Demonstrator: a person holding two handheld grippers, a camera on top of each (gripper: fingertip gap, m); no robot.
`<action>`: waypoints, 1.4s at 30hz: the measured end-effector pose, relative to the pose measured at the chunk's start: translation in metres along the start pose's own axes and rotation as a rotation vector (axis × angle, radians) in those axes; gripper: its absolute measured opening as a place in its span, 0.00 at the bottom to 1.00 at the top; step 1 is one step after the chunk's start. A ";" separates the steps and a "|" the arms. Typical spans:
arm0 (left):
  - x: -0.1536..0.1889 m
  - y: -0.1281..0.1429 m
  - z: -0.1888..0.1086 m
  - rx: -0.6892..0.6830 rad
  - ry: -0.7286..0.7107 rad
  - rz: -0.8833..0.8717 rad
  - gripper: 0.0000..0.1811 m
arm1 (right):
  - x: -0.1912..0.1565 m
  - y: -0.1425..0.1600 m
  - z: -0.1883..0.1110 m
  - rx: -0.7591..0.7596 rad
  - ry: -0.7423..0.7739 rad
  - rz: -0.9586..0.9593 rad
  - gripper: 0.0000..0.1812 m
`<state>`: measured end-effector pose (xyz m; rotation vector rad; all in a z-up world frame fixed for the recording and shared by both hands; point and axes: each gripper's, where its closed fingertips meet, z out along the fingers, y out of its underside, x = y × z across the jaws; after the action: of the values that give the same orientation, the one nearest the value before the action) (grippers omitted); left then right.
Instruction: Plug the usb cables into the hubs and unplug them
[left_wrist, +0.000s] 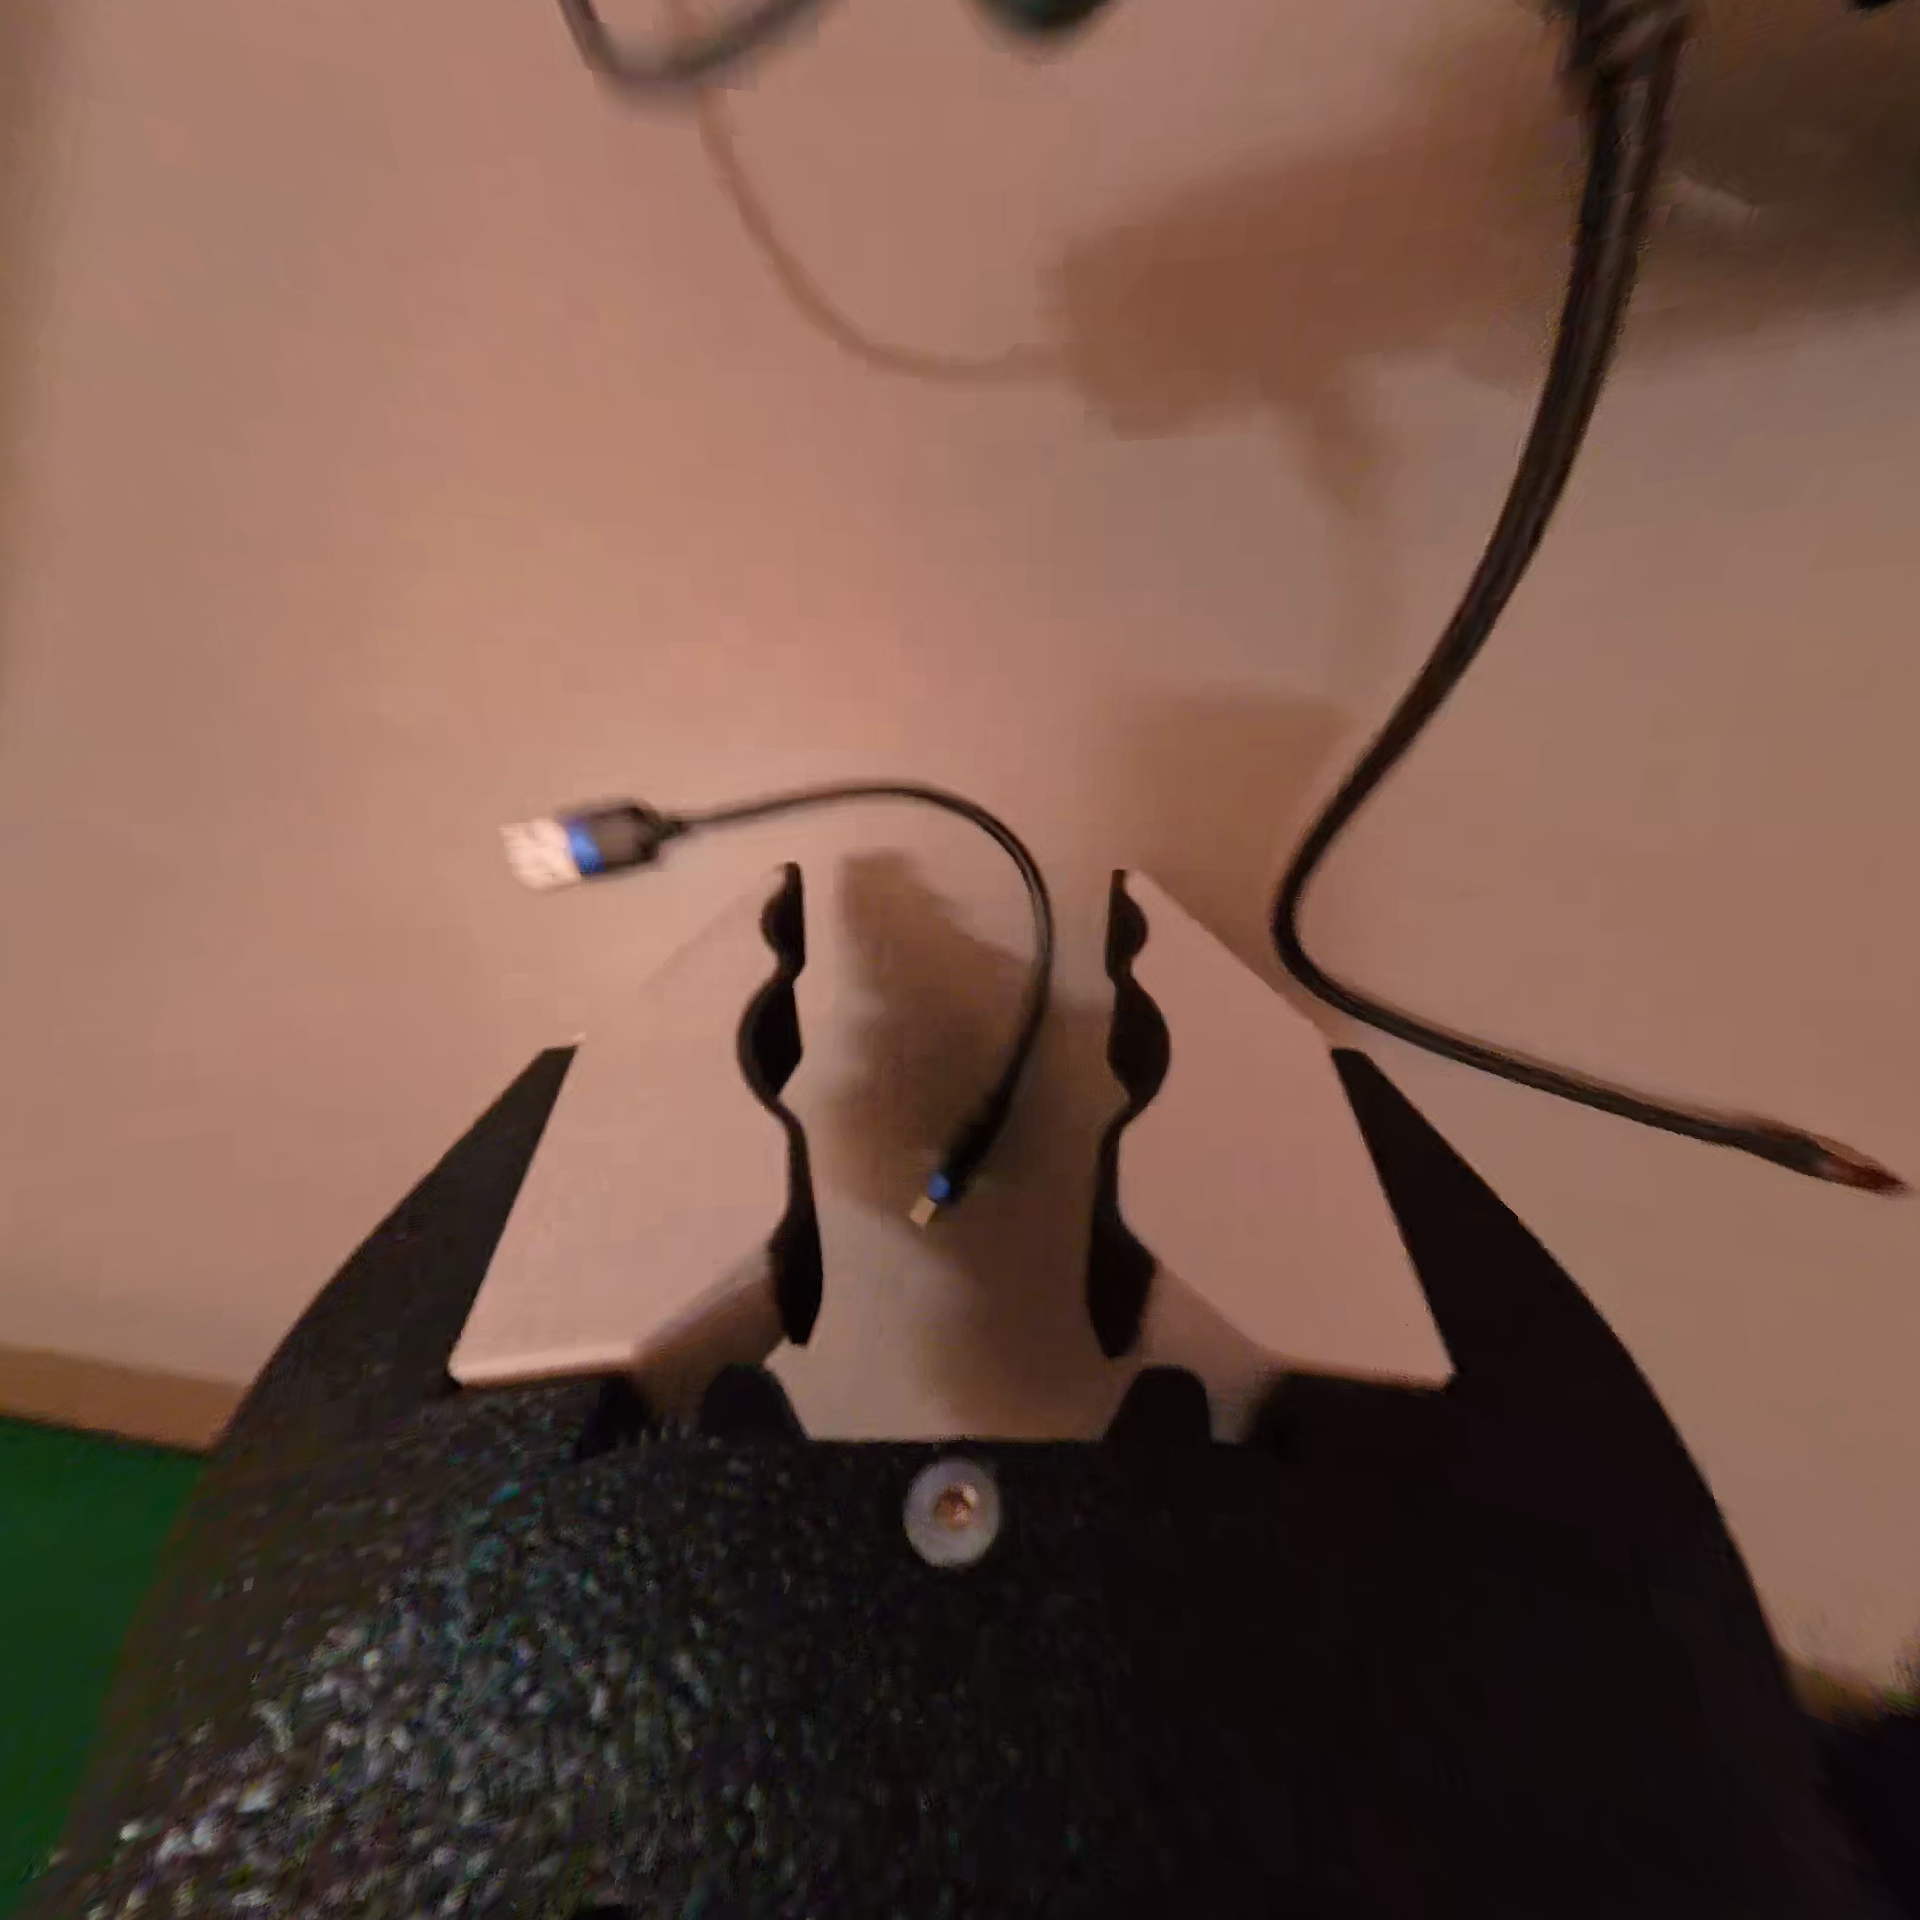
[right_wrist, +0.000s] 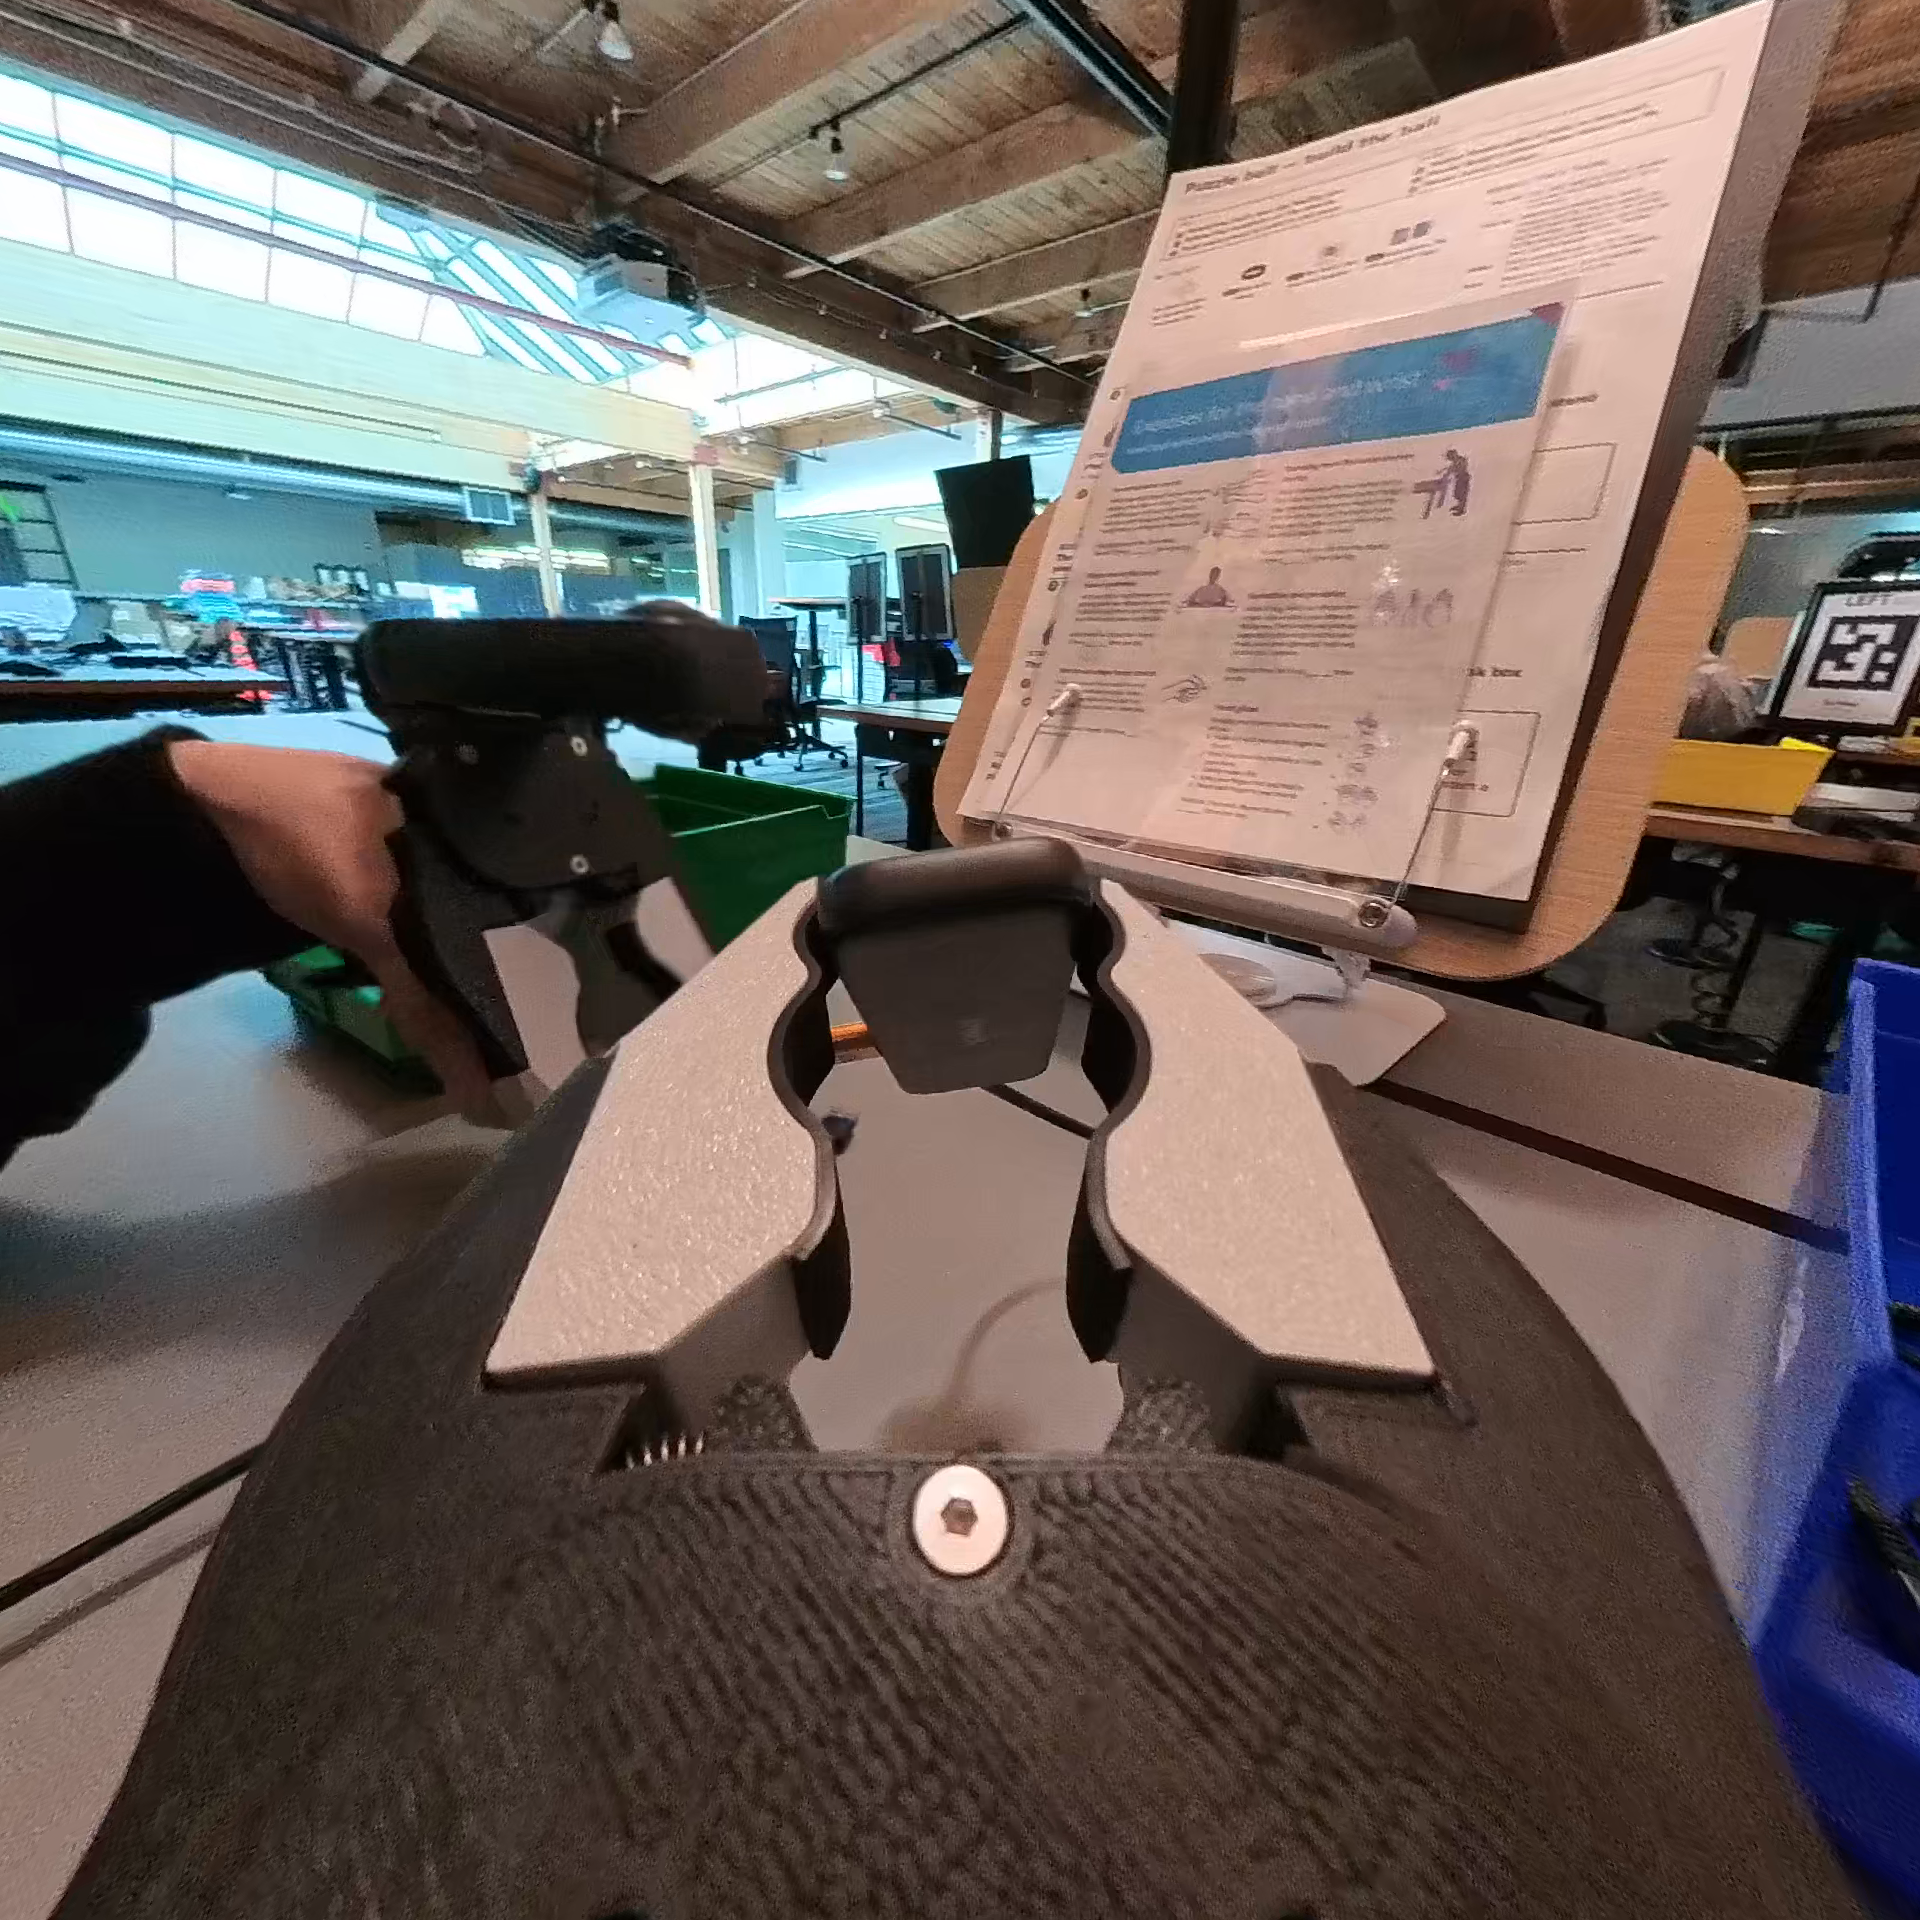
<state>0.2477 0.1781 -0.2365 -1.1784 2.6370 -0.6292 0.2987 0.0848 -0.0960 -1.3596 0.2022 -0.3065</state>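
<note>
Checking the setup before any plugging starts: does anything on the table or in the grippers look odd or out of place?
Nothing looks damaged or spilled. The short USB cable lies loose on the table, both ends unplugged, under the open left gripper. The right gripper grips a dark grey hub, raised and tilted.

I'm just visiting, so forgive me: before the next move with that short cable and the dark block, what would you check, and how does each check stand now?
1. Right gripper holds the dark hub between its fingers: ok.
2. Left gripper open over the short cable: ok.
3. Cable free on the table, both plugs unplugged: ok.
4. Large USB plug reachable, nothing on it: ok.
5. Hub's ports facing the plug: cannot tell.
6. Thick black cable clear of the short one: ok.
</note>
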 end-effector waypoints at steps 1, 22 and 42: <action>-0.005 -0.015 -0.004 0.077 -0.063 0.073 0.33 | -0.002 -0.001 0.000 0.004 -0.011 0.005 0.25; -0.001 -0.113 -0.070 0.695 -0.915 0.999 0.05 | -0.016 0.007 0.004 -0.005 -0.169 0.241 0.25; 0.003 -0.106 -0.071 0.608 -1.002 1.178 0.05 | -0.033 0.023 0.000 -0.137 -0.316 0.217 0.26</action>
<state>0.2925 0.1347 -0.1251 0.2877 1.5923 -0.3540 0.2694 0.1001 -0.1194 -1.4868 0.1065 0.1074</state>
